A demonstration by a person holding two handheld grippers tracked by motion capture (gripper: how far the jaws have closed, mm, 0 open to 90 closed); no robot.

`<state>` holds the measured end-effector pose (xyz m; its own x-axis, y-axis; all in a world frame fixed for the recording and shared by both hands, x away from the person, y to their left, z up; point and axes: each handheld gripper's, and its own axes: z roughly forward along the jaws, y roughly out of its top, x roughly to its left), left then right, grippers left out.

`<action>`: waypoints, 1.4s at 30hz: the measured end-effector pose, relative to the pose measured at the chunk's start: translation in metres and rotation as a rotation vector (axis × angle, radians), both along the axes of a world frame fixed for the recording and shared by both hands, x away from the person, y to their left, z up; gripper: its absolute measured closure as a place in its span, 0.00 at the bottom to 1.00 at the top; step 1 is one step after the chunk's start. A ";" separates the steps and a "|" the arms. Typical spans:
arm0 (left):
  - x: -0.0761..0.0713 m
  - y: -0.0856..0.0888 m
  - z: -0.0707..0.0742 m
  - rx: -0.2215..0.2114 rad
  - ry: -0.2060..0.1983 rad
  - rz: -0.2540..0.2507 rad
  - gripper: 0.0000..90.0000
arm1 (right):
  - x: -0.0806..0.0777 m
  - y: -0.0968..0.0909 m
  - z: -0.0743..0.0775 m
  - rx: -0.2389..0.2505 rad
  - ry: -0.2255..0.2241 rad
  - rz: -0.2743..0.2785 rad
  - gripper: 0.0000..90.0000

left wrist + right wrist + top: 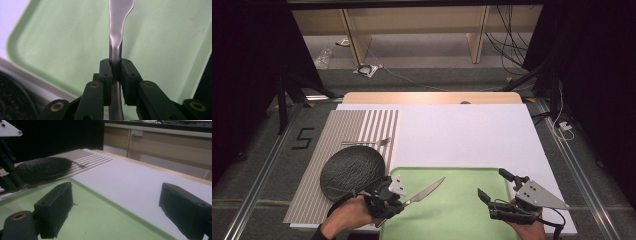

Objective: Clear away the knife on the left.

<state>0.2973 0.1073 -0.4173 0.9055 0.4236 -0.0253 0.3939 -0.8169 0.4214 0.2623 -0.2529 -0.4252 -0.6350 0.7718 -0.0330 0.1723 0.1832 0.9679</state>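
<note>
Lying bare across the green tray (452, 210) between the grippers, and across the white board (462, 135) beyond it. Crowding the left side: black plate (353, 171) just beside the tray's corner, fork (368, 142) lying behind it on the striped mat (327, 150).

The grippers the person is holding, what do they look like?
Both the left gripper and the right gripper are black, each with two chunky block-shaped pads on jointed arms. Small brass-coloured rings mark the joints. A grey three-cornered plate with tiny holes sits on top of each, and a black cable trails from the right one. A dark sleeve shows at the left wrist.
</note>
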 end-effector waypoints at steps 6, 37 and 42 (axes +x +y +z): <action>-0.007 -0.012 -0.001 0.019 0.014 -0.039 0.89 | 0.000 0.000 0.000 -0.003 0.004 -0.001 0.14; -0.028 -0.049 -0.038 0.166 0.125 -0.147 0.89 | 0.000 0.001 0.000 0.002 0.001 0.008 0.14; -0.027 -0.046 -0.039 0.168 0.135 -0.141 0.88 | 0.000 0.001 -0.001 0.003 0.002 0.011 0.14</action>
